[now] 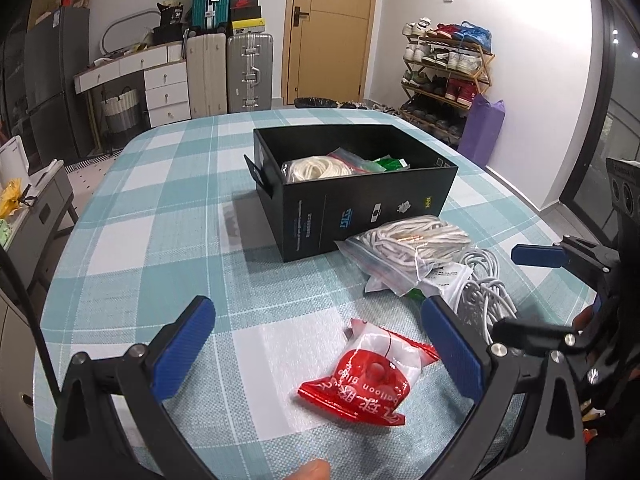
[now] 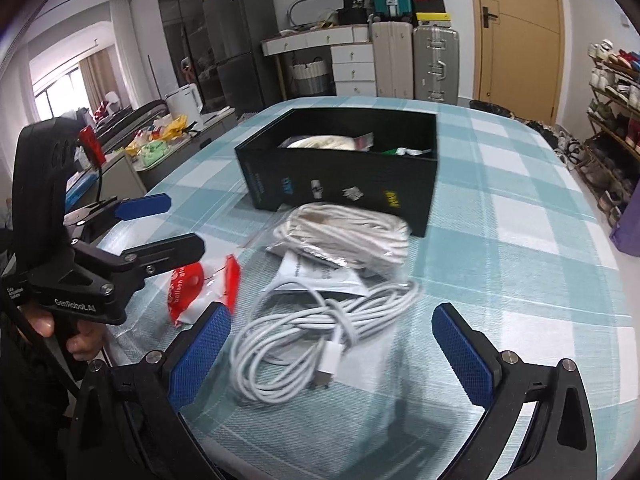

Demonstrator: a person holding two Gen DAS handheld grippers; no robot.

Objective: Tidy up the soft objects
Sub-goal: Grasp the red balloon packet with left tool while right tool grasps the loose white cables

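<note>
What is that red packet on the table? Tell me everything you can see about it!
The red packet is a small, shiny plastic bag, red at the ends and whitish see-through in the middle, with a round red thing inside. White letters read "balloon glue". It lies flat and crinkled on the checked tablecloth, in front of the open left gripper, between its blue fingers. Nothing grips it, and it lies apart from the bags of cord.

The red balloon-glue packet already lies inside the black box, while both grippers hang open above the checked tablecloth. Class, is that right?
Not quite. The red balloon-glue packet lies outside the black box, on the checked tablecloth, between the open fingers of the left gripper, as the left wrist view shows. The right gripper is open too, over the white cable.
</note>
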